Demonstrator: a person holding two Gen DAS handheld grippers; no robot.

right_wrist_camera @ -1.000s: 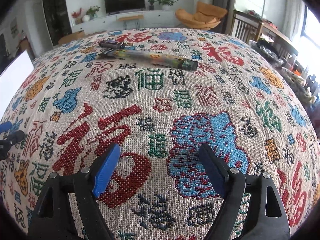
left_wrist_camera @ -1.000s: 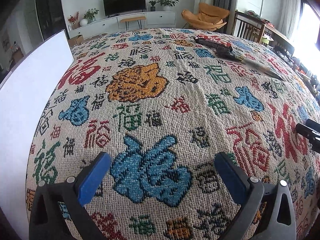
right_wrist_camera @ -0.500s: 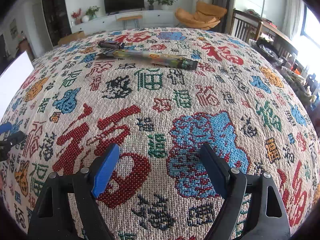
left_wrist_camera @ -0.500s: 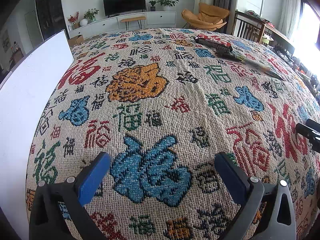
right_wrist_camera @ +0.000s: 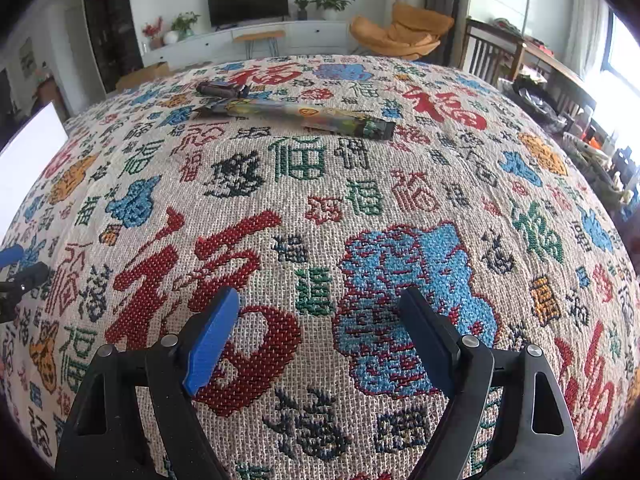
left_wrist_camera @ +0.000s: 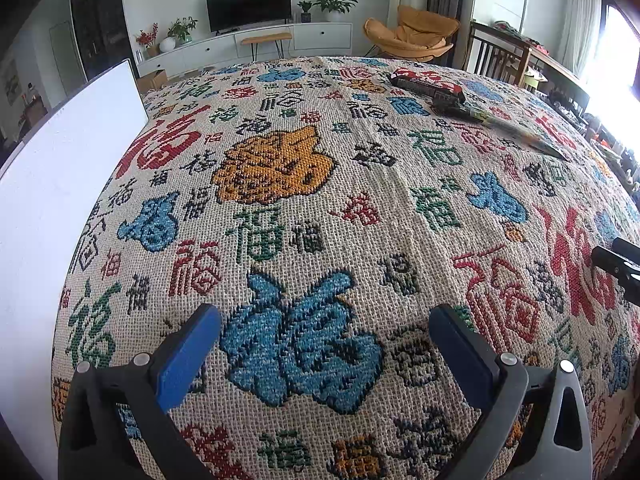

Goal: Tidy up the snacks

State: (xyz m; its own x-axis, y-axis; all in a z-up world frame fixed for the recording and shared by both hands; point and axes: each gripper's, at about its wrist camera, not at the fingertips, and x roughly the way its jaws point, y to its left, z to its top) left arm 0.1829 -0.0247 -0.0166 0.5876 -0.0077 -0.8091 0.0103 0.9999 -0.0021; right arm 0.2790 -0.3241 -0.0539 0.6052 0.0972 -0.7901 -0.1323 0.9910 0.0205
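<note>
Two snack packets lie at the far side of the patterned tablecloth (left_wrist_camera: 280, 208). A long, colourful snack packet (right_wrist_camera: 296, 114) stretches across the far part of the right wrist view, also seen as the long snack packet (left_wrist_camera: 516, 132) at the far right of the left wrist view. Behind it rests a short dark snack packet (right_wrist_camera: 220, 89), red and dark in the left wrist view as the short snack packet (left_wrist_camera: 428, 82). My left gripper (left_wrist_camera: 324, 324) is open over the cloth with nothing between its fingers. My right gripper (right_wrist_camera: 320, 304) is open too, empty, well short of both packets.
A white board (left_wrist_camera: 60, 184) stands along the table's left edge, also visible as the white board (right_wrist_camera: 28, 160). The right gripper's tip (left_wrist_camera: 618, 262) shows at the right edge of the left wrist view. Chairs, a sideboard and a television stand beyond the table.
</note>
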